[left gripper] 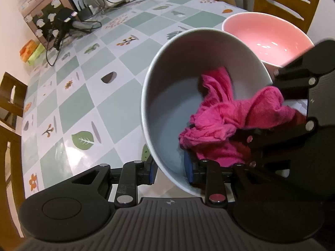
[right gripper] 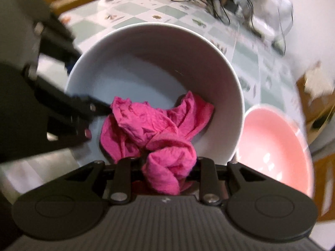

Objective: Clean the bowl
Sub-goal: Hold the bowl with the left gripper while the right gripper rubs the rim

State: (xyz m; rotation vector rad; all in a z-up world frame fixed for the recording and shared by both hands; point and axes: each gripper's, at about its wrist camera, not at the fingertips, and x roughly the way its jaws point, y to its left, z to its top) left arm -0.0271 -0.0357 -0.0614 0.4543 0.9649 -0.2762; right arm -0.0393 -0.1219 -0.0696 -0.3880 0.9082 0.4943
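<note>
Two grippers work a tilted grey bowl (left gripper: 167, 108) with a pink cloth (left gripper: 222, 121).

The left gripper (left gripper: 170, 170) has its jaws clamped on the bowl's near rim, lifting it off the counter (left gripper: 117, 96). The right gripper (right gripper: 165, 167) has its jaws pinched narrowly on the bunched cloth inside. A pink bowl (left gripper: 270, 39) sits just beyond.

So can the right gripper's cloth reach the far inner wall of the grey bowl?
Probably yes: the left gripper tilts the grey bowl open toward the right gripper, and only the pink cloth lies inside.

A pink bowl (left gripper: 270, 39) sits at two o'clock on the checked counter (left gripper: 88, 96); tangled cables (left gripper: 92, 6) at eleven, wooden chairs (left gripper: 286, 2) beyond.
</note>
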